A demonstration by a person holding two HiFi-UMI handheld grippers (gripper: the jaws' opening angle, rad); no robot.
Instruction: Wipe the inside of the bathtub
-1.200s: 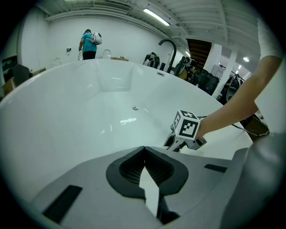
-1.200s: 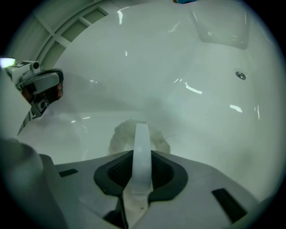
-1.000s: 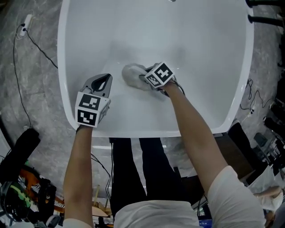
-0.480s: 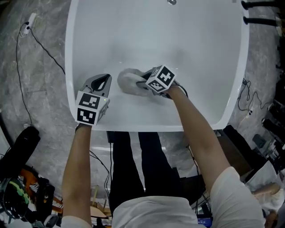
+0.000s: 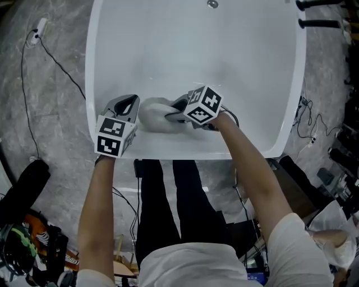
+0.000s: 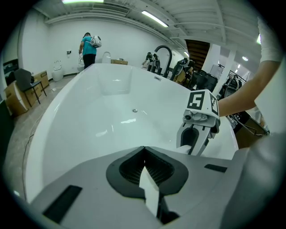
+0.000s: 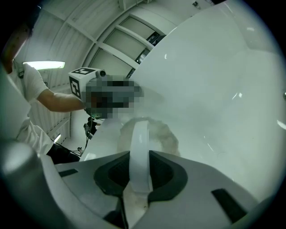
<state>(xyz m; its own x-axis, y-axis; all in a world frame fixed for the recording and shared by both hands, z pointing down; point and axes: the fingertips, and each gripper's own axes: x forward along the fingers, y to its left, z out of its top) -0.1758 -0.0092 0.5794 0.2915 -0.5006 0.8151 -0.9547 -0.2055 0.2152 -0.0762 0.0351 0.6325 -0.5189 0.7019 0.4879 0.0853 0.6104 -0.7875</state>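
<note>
My right gripper is clamped on the cloth, which bunches out past the jaw tips and presses on the white of the tub. Over the last second I have dragged the cloth from nearer the middle of the floor back toward the near wall and to the left. It now sits just beside my left gripper. That one has its jaws closed together on nothing and has stayed over the near-left corner; I cannot tell whether it touches the rim. I judge this stroke is at its near end, so the next pass should push away again. The far floor around the drain and the right wall look like what is left to wipe.
</note>
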